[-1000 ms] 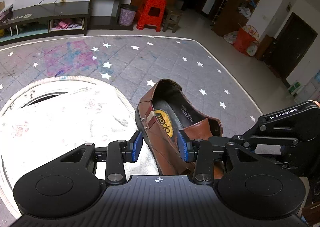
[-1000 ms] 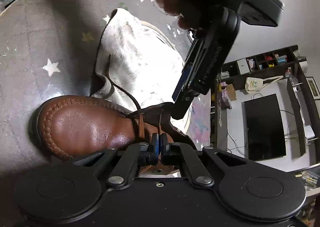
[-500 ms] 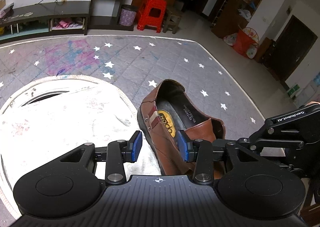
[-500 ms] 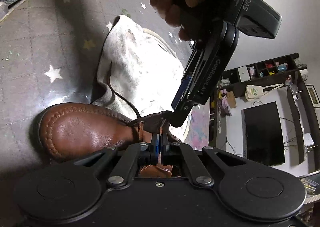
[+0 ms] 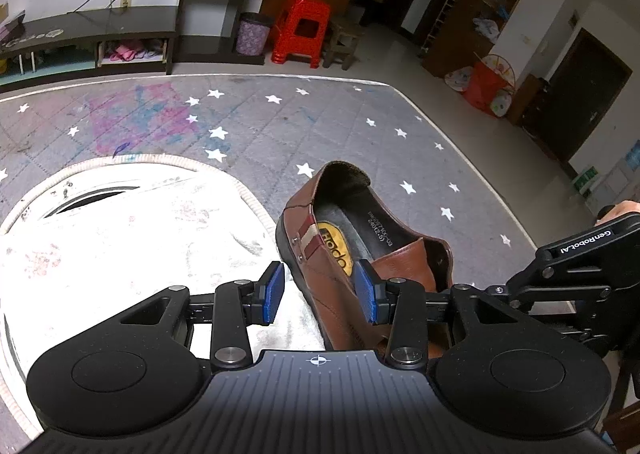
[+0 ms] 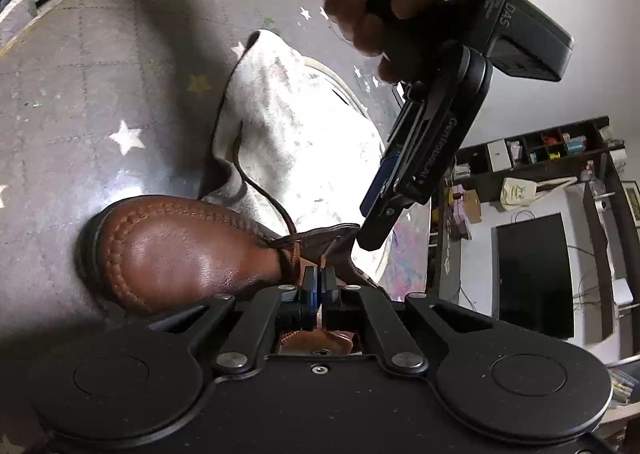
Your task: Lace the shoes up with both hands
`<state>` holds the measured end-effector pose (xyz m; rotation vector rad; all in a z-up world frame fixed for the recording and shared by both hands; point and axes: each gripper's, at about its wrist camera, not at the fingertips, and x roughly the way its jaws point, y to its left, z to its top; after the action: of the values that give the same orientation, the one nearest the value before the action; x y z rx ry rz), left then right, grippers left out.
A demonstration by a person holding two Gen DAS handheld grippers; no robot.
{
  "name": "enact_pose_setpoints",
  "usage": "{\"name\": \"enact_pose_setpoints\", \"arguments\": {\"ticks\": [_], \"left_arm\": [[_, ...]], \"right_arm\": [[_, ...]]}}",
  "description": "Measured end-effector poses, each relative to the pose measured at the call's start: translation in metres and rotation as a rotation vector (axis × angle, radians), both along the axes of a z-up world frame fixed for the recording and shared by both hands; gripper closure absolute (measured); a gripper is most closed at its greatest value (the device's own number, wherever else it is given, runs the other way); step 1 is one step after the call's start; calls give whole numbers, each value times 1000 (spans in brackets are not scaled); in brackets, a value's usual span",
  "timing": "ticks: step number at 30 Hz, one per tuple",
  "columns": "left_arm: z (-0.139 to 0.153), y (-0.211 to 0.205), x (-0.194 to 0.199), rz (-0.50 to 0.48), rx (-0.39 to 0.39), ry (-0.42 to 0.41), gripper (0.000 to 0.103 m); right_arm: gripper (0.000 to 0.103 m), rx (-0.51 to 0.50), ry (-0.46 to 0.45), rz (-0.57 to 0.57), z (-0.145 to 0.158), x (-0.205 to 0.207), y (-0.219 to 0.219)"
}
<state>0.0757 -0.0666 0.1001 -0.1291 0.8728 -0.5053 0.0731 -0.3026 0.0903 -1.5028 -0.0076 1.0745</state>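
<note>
A brown leather shoe (image 5: 352,250) lies on the grey star-patterned mat, partly on a white cloth; its toe shows in the right wrist view (image 6: 176,250). My left gripper (image 5: 320,290) is open, its blue pads either side of the shoe's near wall, above the tongue. It also shows in the right wrist view (image 6: 380,194). My right gripper (image 6: 319,280) is shut on the brown lace end over the tongue. The other lace strand (image 6: 256,190) trails from the eyelets over the cloth.
A white round cloth (image 5: 132,238) lies left of the shoe on the grey mat (image 5: 280,126). A red stool (image 5: 300,34), purple bin and TV cabinet stand beyond the mat's far edge.
My left gripper has lifted slightly away from the shoe. My right gripper has stayed shut on the lace and pulled back a little, so the shoe looks larger.
</note>
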Motion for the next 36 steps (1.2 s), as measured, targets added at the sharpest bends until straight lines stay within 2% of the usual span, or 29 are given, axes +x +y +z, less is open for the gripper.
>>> {"name": "enact_pose_setpoints", "arguments": {"ticks": [15,22,27,30,32,36], "left_arm": [[-1,11,0,-23,4,-6,62],[1,8,0,-31,2,-27,62],[3,10,-10,-90,24,-48,62],[7,-1,-20,-165,71,-88,62],[7,-12,-27,-211,134,-119,63],[4,-29,-33,-278,237,-165,79]], "right_arm": [[101,-32,-32,37,3,10,5],[101,15,-41,17,-4,19,15],[101,39,-31,-3,-5,21,17],[101,42,-27,-12,-4,20,16],[101,43,-23,-15,-4,20,16],[101,40,-24,-25,-5,19,17]]}}
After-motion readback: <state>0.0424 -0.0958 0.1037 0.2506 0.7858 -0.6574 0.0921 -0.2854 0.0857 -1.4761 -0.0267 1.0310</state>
